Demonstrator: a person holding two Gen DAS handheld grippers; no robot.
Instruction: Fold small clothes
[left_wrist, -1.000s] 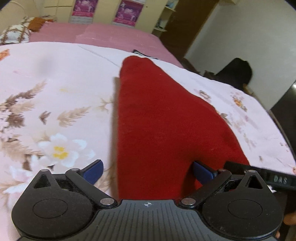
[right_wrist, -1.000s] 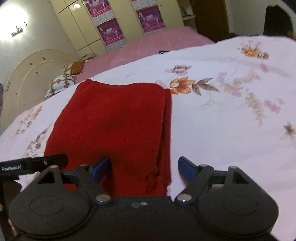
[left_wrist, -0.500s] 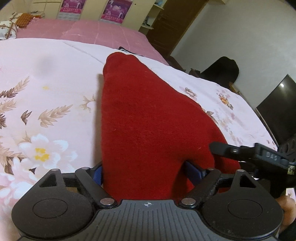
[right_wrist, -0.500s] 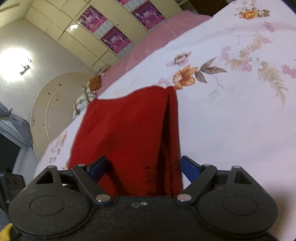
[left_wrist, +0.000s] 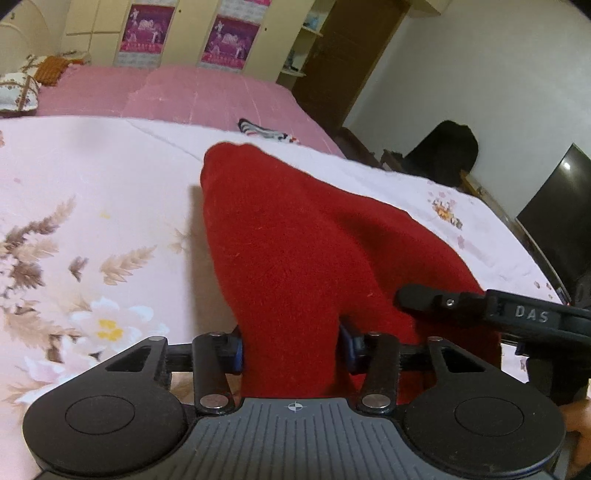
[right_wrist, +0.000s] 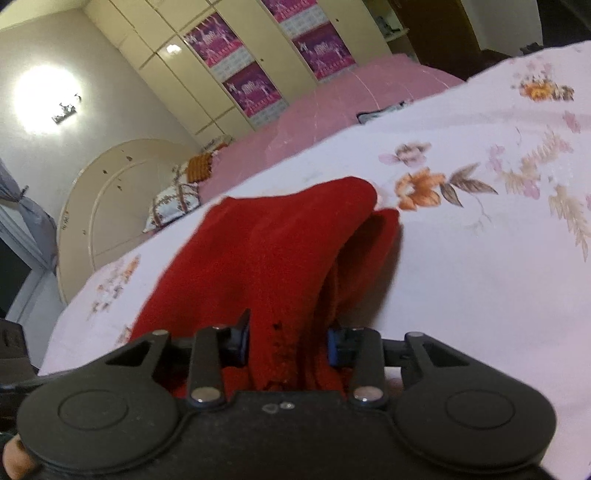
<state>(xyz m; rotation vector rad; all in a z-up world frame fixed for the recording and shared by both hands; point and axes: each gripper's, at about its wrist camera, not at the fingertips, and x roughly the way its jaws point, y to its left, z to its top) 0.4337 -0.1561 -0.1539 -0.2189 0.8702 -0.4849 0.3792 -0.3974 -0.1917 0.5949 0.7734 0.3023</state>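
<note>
Both the left gripper (left_wrist: 291, 349) and right gripper (right_wrist: 288, 345) are closing on the red garment's (left_wrist: 306, 243) near edge at six o'clock (layers gaping), so uneven lifting could spill the fold across the bedsheet (left_wrist: 92, 206).

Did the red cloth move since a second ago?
Yes. The red cloth lay flat on the flowery sheet; now its near edge is bunched and raised off the sheet, pinched in both tools.
</note>
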